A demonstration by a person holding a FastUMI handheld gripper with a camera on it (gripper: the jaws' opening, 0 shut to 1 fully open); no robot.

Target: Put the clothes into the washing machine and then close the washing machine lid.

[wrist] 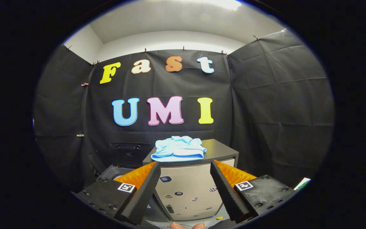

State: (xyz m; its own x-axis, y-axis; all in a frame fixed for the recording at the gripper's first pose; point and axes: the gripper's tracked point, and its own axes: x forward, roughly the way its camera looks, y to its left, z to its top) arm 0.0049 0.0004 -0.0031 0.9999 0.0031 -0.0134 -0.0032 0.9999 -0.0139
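Start of the task: the clothes (178,148), a light-blue bundle, lie on the cabinet (216,149) top near its front-left corner, beyond the fingers and not yet touched. The gripper (185,167) hangs short of the cabinet with its fingers spread wide and nothing between them. The washer (114,173) stands just left of the cabinet with its lid (129,154) apparently raised against the wall; picking up, loading and lid closing all appear still to be done.

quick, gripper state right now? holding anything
gripper: open, holding nothing; the folded light blue cloth lies beyond its fingers on the dark-topped cabinet.
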